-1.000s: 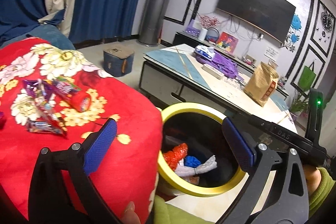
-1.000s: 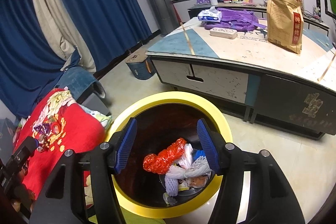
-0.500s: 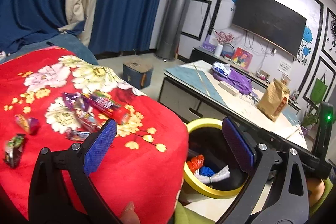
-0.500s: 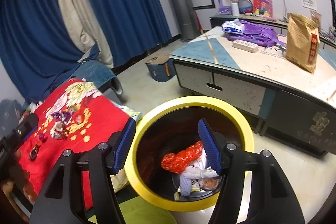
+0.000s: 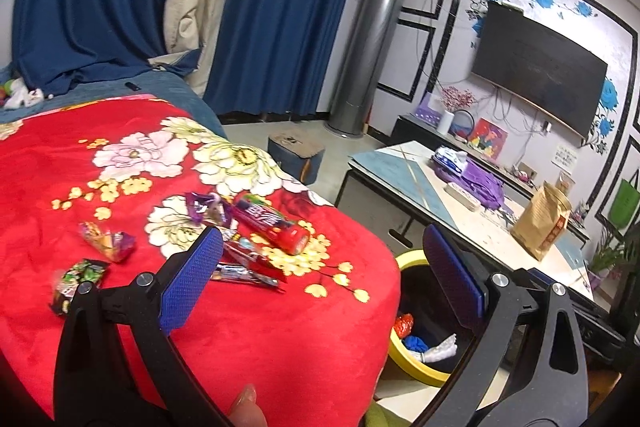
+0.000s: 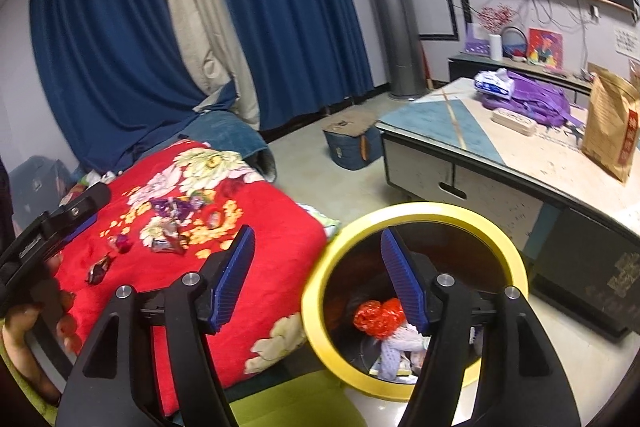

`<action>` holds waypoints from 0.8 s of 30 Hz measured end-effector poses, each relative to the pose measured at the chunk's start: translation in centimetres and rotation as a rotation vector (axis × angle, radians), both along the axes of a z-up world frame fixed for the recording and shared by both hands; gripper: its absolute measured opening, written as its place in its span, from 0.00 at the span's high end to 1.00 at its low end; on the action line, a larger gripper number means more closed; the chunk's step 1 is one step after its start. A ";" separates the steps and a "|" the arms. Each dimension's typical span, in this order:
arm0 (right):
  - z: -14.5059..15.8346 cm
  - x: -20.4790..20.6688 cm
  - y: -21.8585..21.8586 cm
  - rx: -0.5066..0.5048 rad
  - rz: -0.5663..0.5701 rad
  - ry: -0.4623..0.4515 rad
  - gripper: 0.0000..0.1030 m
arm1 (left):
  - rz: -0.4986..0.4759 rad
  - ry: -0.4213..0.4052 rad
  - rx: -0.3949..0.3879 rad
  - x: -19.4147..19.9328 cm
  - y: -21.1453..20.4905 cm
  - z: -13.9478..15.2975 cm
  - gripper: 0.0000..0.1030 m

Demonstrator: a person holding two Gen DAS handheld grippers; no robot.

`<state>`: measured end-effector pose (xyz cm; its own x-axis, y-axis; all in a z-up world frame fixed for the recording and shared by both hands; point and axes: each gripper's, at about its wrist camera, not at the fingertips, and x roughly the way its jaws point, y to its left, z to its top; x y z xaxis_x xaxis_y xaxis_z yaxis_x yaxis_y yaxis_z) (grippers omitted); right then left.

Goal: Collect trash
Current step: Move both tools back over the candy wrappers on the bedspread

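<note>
Several snack wrappers lie on a red flowered blanket [image 5: 120, 171]: a red tube wrapper [image 5: 272, 223], a purple wrapper [image 5: 206, 209], an orange-purple one [image 5: 108, 241] and a green-black one [image 5: 76, 283]. The wrappers also show in the right wrist view [image 6: 168, 223]. A yellow-rimmed black bin [image 6: 516, 267] beside the blanket holds red, white and blue trash [image 6: 378, 313]. My left gripper [image 5: 320, 275] is open and empty above the blanket's near edge. My right gripper [image 6: 320, 267] is open and empty between blanket and bin.
A low coffee table [image 5: 404, 175] stands behind the bin with a brown paper bag [image 5: 540, 223] and a purple bag [image 5: 480, 183]. A small blue box [image 5: 296, 151] sits on the floor. Blue curtains [image 5: 280, 7] hang behind.
Both grippers have swung left from the bin toward the blanket. The wrappers now sit nearer the middle of the left wrist view. Both stay open and empty.
</note>
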<state>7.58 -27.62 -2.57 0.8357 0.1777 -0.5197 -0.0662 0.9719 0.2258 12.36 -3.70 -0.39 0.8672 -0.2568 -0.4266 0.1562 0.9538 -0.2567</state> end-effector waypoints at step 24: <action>0.2 2.2 10.7 -0.090 0.262 0.005 0.37 | 0.201 0.109 -0.053 1.8 8.8 -0.9 0.11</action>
